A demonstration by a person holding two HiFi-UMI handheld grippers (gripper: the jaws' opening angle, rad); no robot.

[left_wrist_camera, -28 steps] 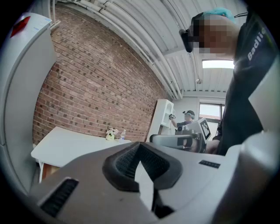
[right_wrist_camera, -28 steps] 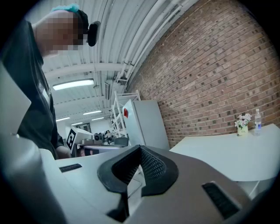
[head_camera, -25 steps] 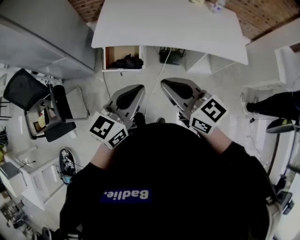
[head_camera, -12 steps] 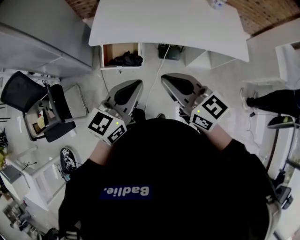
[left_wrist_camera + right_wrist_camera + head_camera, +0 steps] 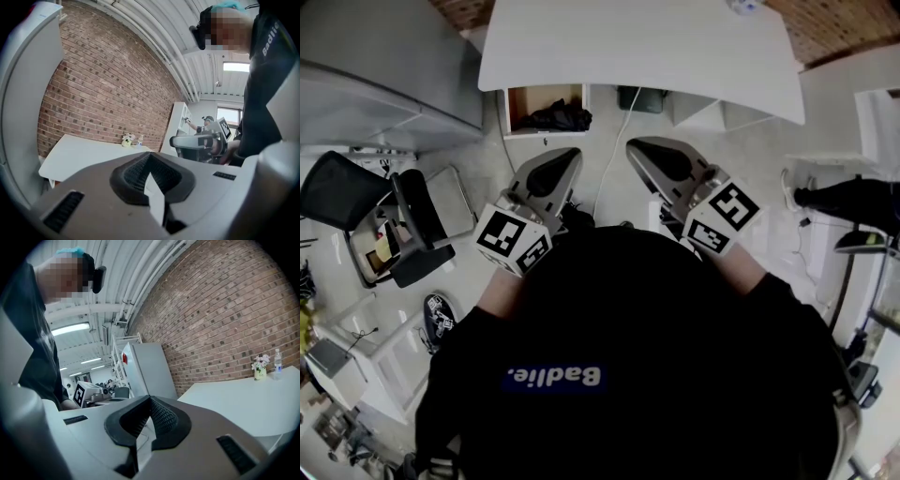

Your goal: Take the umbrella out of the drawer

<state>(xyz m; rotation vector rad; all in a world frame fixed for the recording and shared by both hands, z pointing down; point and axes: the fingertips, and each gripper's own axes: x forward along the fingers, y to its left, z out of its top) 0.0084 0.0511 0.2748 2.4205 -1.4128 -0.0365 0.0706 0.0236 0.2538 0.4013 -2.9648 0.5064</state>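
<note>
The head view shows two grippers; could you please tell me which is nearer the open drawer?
The left gripper: its tip lies just below the wood-lined drawer in that view, while the right gripper sits off to the drawer's right.

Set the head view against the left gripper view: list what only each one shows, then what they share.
Only the head view: the open drawer under the table, with a dark bundle inside, probably the umbrella, and a black office chair on the floor.
Only the left gripper view: a small vase of flowers on the table top, ceiling pipes, and a close look at the left gripper, jaws shut and empty.
Both: the white table, the left gripper and the right gripper.
</note>
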